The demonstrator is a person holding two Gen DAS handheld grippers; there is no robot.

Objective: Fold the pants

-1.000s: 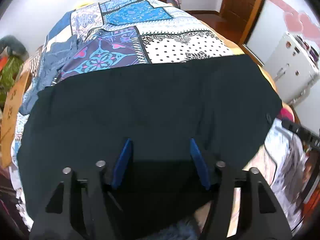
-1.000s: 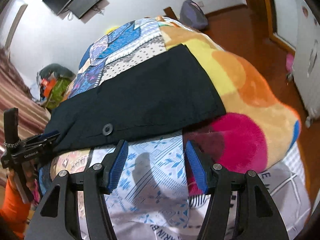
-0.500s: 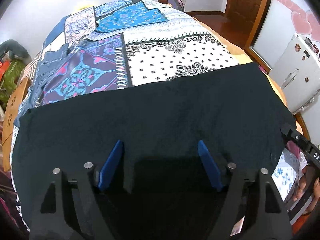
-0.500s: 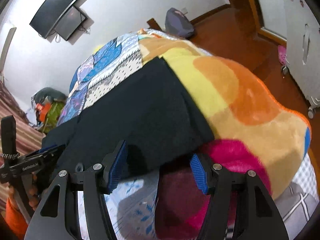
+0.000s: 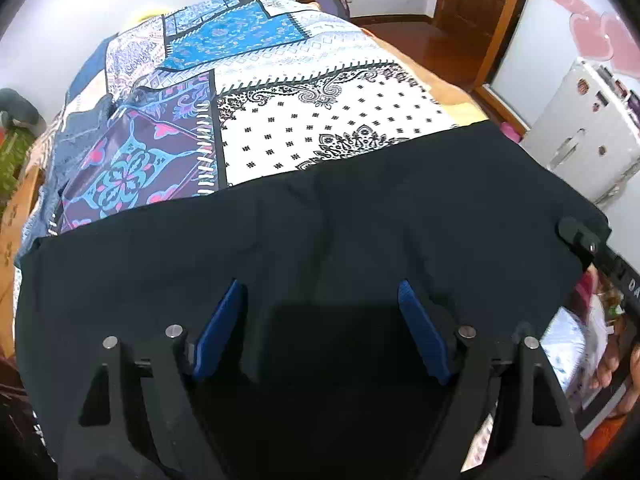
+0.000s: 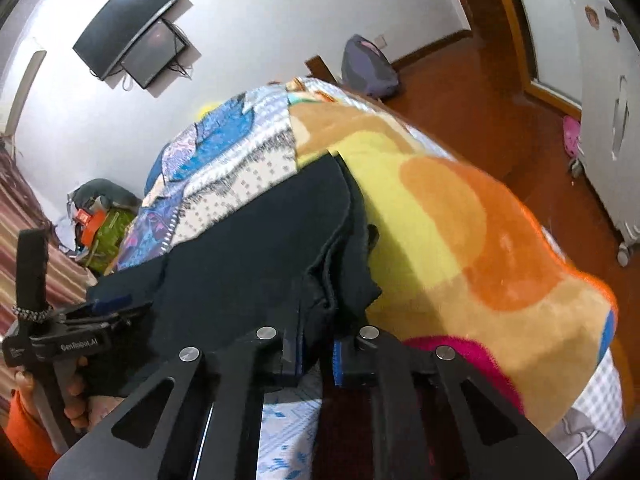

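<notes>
Soft, limp black fabric pants point(image 5: 360, 216) lay flat across the patchwork bedspread point(image 5: 280, 120); right gripper point(image 6: 316, 356) was clenched on their bunched near corner, left gripper point(image 5: 320, 320) hovered spread wide, best pinched at edges.

walls: white point(image 6: 260, 20), plain; pink heart shapes point(image 5: 600, 40) on the right wall
screens: two dark flat screens point(image 6: 132, 28) mounted on the wall, cables hanging under them
floor: reddish-brown wood point(image 6: 500, 92), glossy
door: brown wooden door and frame point(image 5: 480, 0) at the far right
bed: patchwork cover point(image 5: 240, 80) in blue, purple and white; fleece blanket point(image 6: 480, 240) in yellow, orange and pink along its right edge
cabinet: white unit point(image 5: 580, 128) with stickers, on castors, by the right wall
backpack: grey-purple bag point(image 6: 368, 68) on the floor at the bed's far end
clutter: green and orange pile point(image 6: 100, 220) by the bed's far left corner
curtain: striped fabric point(image 6: 16, 200) at the left edge
light: bright, even
</notes>
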